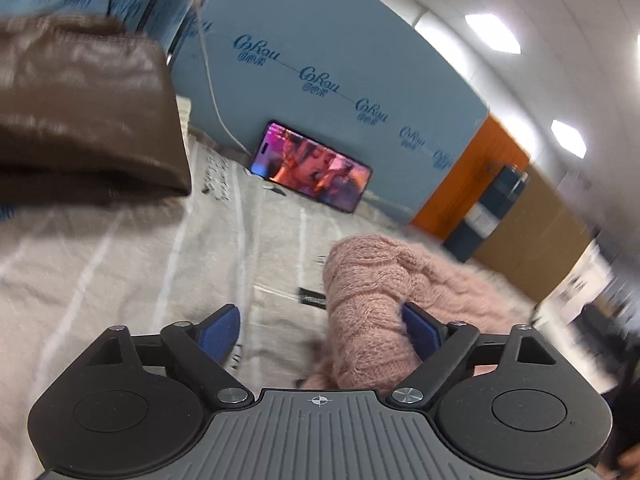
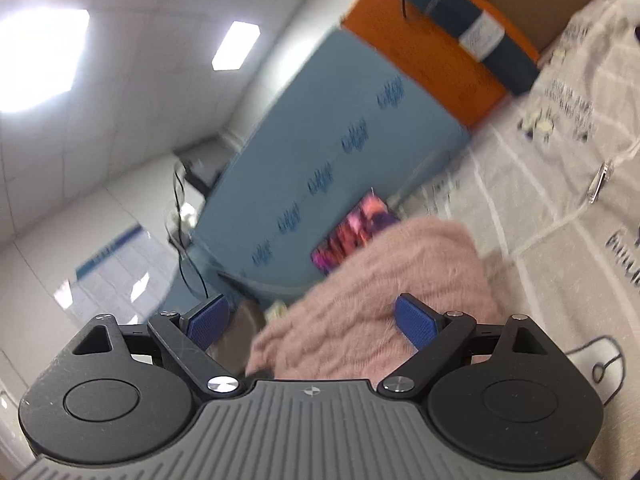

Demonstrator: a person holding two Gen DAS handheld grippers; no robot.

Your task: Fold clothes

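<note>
Both jaws gape around the pink sweater [image 1: 400, 292]; cloth [image 1: 120, 260] beneath.

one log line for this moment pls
left tongs open beside pink sweater | right tongs open over it | brown garment apart | phone on

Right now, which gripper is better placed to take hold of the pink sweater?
Probably the right gripper: the pink sweater fills most of its open gap. The left gripper is open too, but the sweater sits only against its right finger, with bare tablecloth ahead.
</note>
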